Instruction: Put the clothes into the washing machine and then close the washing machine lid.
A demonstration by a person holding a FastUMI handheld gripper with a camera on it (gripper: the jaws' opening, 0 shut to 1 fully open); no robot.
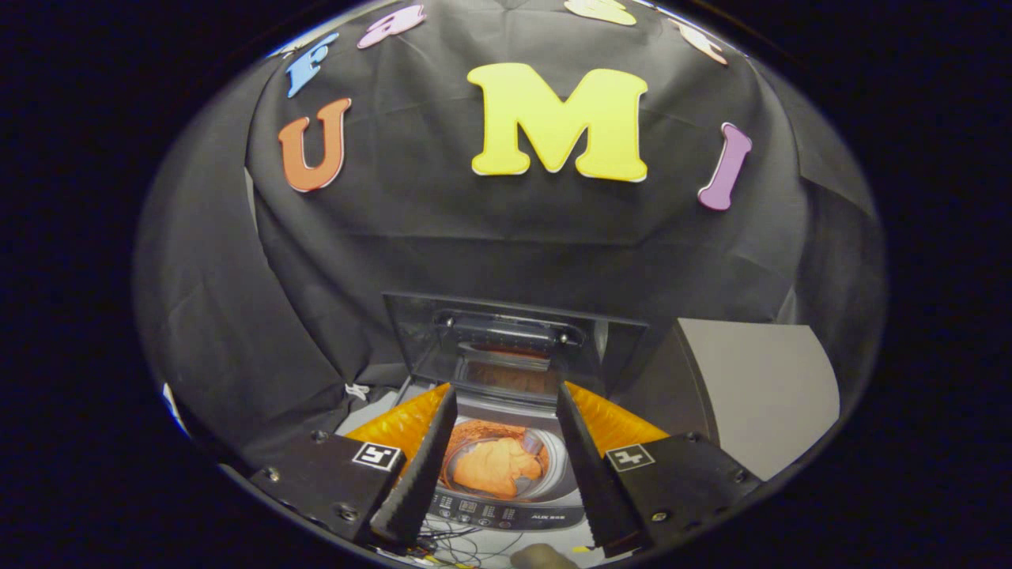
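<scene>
Orange cloth, the clothes [496, 466], is seen lying bunched at the bottom of the drum of the washing machine [506, 506], so the loading step is judged done. The tool [506, 525] is held above and in front of the machine, its fingers spread wide apart and grasping nothing; the drum opening and the control strip are framed between them. The lid [506, 340] is stood upright at the back of the machine, against the booth's black cloth wall, and is left open. The released, raised pose is judged to be a clearing position, kept off the drum so that the lid can be reached next. A grey box [759, 387] is set just beside the machine. Thin wires [462, 545] are noted on the worktop in front.
</scene>
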